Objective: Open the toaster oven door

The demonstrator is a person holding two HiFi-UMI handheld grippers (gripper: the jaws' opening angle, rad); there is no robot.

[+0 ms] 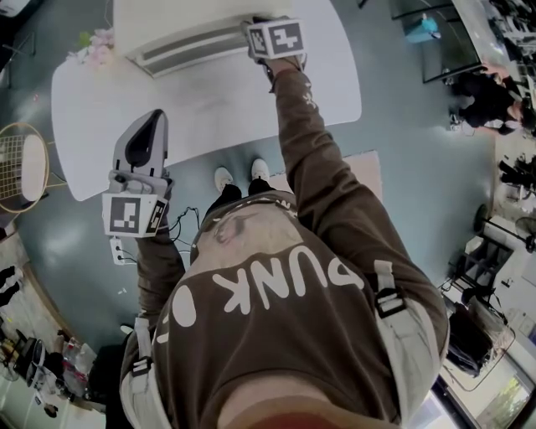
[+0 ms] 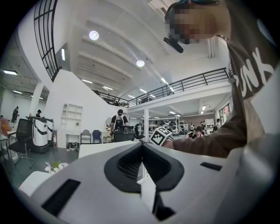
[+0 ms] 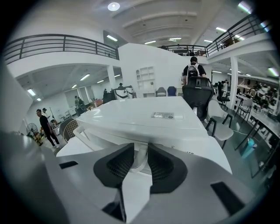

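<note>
A white toaster oven (image 1: 180,25) stands at the far side of the white table (image 1: 226,105), its door facing the person. My right gripper (image 1: 265,33) reaches to the oven's front at its right end. In the right gripper view the dark pads (image 3: 120,166) close on the oven's white door handle (image 3: 141,158), with the oven's top (image 3: 144,116) beyond it. My left gripper (image 1: 152,121) hangs over the table's near left edge, away from the oven. Its jaws (image 2: 142,148) meet with nothing between them.
A bunch of pale flowers (image 1: 94,46) lies at the table's far left corner. A round wire chair (image 1: 21,167) stands on the floor to the left. A power strip (image 1: 117,250) lies by the person's feet. People sit at desks at the far right (image 1: 486,96).
</note>
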